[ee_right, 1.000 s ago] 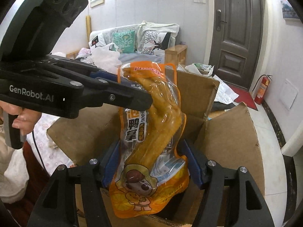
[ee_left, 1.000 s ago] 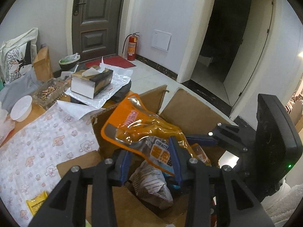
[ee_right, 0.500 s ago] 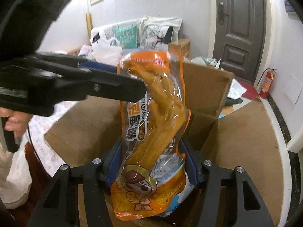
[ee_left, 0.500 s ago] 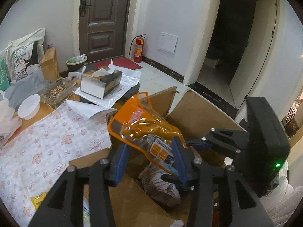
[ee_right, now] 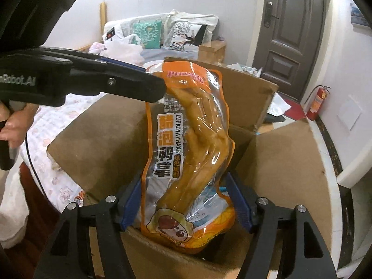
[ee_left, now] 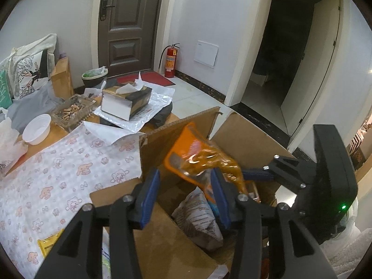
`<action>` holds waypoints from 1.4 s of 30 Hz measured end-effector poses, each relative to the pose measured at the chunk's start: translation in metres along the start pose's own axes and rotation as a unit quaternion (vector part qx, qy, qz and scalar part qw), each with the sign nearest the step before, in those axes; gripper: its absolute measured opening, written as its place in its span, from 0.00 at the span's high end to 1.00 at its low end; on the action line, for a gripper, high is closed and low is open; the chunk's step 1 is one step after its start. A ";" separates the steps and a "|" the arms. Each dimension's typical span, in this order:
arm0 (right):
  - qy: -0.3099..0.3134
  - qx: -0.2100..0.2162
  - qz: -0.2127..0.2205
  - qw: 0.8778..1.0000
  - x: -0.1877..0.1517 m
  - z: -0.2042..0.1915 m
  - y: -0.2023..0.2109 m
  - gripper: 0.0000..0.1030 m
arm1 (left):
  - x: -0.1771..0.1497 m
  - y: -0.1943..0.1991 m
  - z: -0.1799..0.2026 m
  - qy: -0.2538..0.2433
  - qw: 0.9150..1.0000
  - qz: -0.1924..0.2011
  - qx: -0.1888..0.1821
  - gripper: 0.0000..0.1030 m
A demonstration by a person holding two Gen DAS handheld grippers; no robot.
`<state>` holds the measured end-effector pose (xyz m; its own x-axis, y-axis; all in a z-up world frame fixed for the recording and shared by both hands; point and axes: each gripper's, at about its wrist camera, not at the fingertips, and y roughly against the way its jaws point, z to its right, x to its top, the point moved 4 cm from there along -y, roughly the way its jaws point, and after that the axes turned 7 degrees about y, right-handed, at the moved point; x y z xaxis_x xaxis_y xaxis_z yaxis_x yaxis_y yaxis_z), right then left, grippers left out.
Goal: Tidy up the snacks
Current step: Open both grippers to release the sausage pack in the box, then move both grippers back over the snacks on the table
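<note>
An orange snack pouch of duck feet (ee_right: 186, 153) stands upright over the open cardboard box (ee_right: 97, 139). My right gripper (ee_right: 184, 205) is shut on the pouch's lower part. The pouch also shows in the left wrist view (ee_left: 200, 162), with the right gripper (ee_left: 260, 176) holding it from the right. My left gripper (ee_left: 183, 195) is open beside the pouch's top, its right pad near it; it shows from the side in the right wrist view (ee_right: 148, 88). A grey printed snack bag (ee_left: 200, 218) lies inside the box (ee_left: 246, 139).
A table with a bear-print cloth (ee_left: 58, 174) lies left of the box. On it are a white bowl (ee_left: 37, 129), a tissue box (ee_left: 126, 100), a tray of snacks (ee_left: 72, 111) and a yellow packet (ee_left: 50, 244). A fire extinguisher (ee_left: 171, 61) stands by the door.
The left gripper has drawn back and left, and the pouch no longer sits between its pads. The right gripper keeps the pouch, now more upright over the box.
</note>
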<state>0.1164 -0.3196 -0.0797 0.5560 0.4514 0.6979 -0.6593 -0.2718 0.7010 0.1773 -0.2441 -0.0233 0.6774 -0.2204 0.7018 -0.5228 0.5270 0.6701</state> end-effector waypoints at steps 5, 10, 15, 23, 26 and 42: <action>-0.003 -0.004 -0.001 1.000 0.000 0.003 0.005 0.33 | 0.000 0.000 0.000 0.000 1.000 0.001 0.000 0.58; -0.003 0.000 0.010 1.000 0.003 0.004 0.013 0.32 | 0.000 0.001 -0.001 0.001 1.000 0.001 0.000 0.56; -0.014 0.009 0.008 1.000 0.004 0.003 0.010 0.33 | -0.002 0.009 -0.003 0.005 1.000 0.008 0.000 0.51; -0.016 0.016 0.042 0.999 0.027 -0.030 0.031 0.33 | -0.022 0.066 -0.030 0.025 0.999 0.044 0.014 0.47; -0.012 0.038 0.063 0.997 0.037 -0.053 0.040 0.33 | -0.036 0.096 -0.048 0.033 0.997 0.062 0.032 0.42; -0.087 0.103 0.054 0.989 0.033 -0.197 -0.004 0.33 | -0.171 0.147 -0.177 0.159 0.982 0.048 0.094 0.35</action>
<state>0.0378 -0.1364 -0.0879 0.5783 0.2621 0.7726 -0.6128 -0.4856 0.6234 0.0762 0.0161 -0.0875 0.7320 0.1063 0.6730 -0.6584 0.3645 0.6585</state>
